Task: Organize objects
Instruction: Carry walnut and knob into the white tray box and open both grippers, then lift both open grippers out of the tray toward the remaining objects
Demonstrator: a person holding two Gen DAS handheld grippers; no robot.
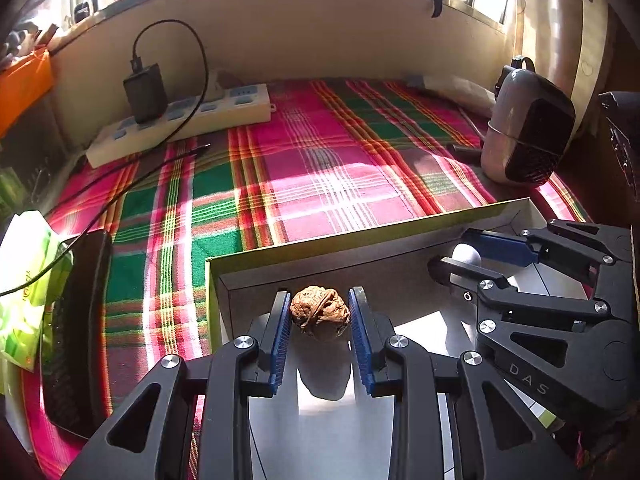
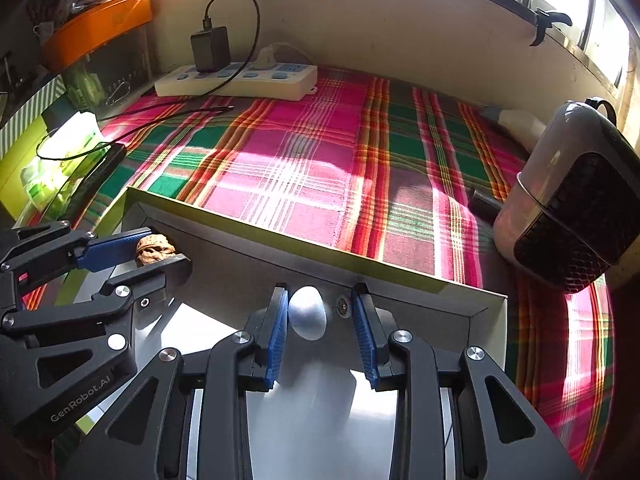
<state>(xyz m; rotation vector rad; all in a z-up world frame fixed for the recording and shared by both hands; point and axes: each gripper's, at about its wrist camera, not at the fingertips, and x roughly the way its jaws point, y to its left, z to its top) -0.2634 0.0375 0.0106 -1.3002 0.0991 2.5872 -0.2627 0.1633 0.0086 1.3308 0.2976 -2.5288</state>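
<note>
A shallow cardboard box (image 1: 360, 236) (image 2: 320, 250), yellow-green outside and grey inside, lies on the plaid cloth. My left gripper (image 1: 320, 314) (image 2: 160, 249) is shut on a brown walnut (image 1: 320, 314) (image 2: 154, 247), held above the box floor, where its shadow falls. My right gripper (image 2: 320, 312) (image 1: 460, 254) is inside the box near the far wall, with a small white egg-shaped thing (image 2: 307, 312) (image 1: 466, 254) between its fingers. The egg lies against the left pad. A gap shows to the right pad, with a small round metal piece (image 2: 342, 306) in it.
A white power strip (image 1: 180, 120) (image 2: 236, 78) with a black charger and cable sits at the back left. A small grey and black heater (image 1: 528, 140) (image 2: 568, 200) stands at the right. A green packet (image 1: 24, 280) and a flat black object (image 1: 76, 340) lie left of the box.
</note>
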